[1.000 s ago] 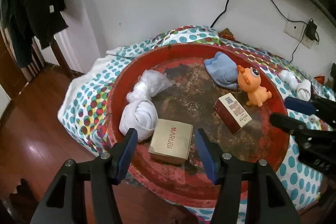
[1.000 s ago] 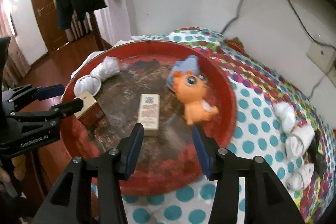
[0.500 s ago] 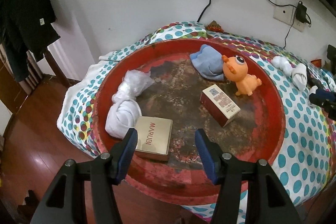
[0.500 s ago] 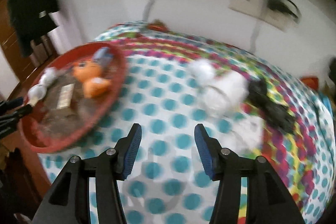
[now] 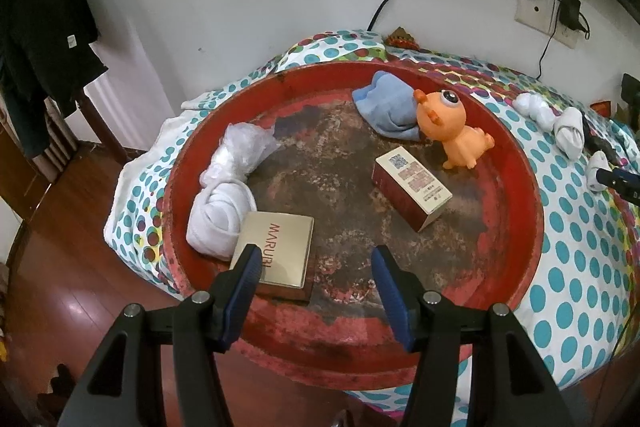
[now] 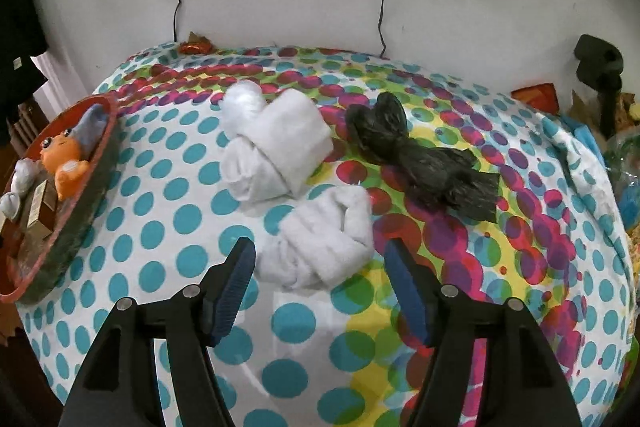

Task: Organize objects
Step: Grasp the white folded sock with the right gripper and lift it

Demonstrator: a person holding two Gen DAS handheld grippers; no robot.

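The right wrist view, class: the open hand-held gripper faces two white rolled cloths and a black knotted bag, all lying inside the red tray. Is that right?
Not quite. The right wrist view shows the two white rolled cloths and the black knotted bag lying on the dotted cover, outside the red tray, which sits off to the left. The right hand-held gripper is indeed open.

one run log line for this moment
left gripper: open, over red tray | right gripper: open, at white rolled towel on dotted cloth

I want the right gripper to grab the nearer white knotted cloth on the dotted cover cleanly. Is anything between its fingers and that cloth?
Nothing visible. The right gripper is open just short of the nearer white cloth, with only bare dotted cover between. The second white cloth and black bag lie beyond.
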